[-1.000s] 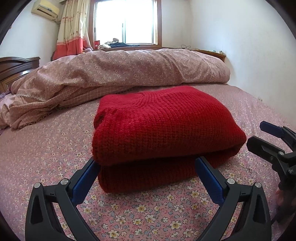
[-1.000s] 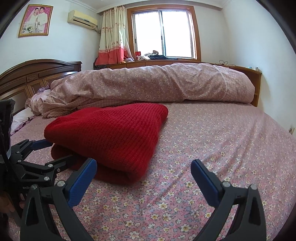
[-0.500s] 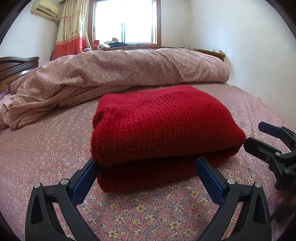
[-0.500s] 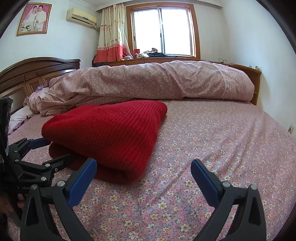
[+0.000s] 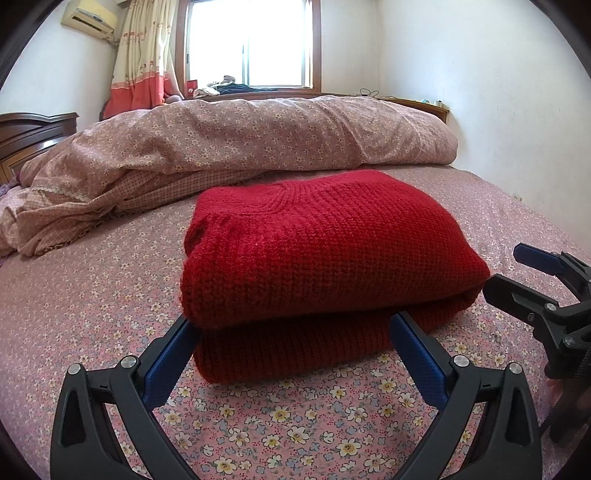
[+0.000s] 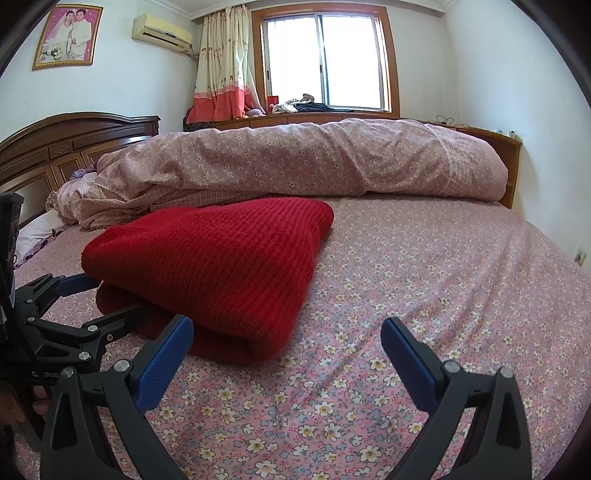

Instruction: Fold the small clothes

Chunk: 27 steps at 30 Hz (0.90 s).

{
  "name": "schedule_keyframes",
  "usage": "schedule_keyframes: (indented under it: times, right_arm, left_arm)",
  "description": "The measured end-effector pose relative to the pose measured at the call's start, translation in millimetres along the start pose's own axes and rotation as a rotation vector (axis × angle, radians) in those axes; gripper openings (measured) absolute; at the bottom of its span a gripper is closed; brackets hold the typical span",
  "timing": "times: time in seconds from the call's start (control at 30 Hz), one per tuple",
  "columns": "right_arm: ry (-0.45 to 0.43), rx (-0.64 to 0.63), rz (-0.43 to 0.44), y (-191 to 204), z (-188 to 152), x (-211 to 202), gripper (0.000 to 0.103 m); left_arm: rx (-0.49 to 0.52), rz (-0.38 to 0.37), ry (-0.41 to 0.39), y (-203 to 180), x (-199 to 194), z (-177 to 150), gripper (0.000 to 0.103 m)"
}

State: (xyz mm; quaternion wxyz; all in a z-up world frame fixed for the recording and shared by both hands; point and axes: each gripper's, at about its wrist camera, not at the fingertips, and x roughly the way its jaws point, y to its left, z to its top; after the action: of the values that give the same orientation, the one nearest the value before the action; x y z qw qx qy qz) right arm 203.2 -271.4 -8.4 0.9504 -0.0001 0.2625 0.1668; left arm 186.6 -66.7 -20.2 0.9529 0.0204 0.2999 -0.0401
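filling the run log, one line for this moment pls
red sweater: folded on bed | left claw: open, at its near edge | right claw: open, empty

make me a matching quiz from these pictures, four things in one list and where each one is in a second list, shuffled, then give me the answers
Things:
1. red knitted sweater
2. rolled floral duvet
3. air conditioner
4. framed photo

Places:
A. on the wall, left of the curtain
B. folded on the floral bedsheet, in front of the left gripper
C. top left of the wall, above the wooden headboard
D. lying across the far side of the bed, below the window

Pairs: 1-B, 2-D, 3-A, 4-C
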Motion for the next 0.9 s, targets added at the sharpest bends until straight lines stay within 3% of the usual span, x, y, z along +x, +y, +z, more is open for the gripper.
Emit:
schedule_keyframes:
  times: [0.9]
  right_arm:
    - [0.008, -0.002, -0.004, -0.2, -0.5, 0.9, 0.103]
  left_arm:
    - [0.000, 0.002, 0.000, -0.7, -0.2, -0.4, 0.099]
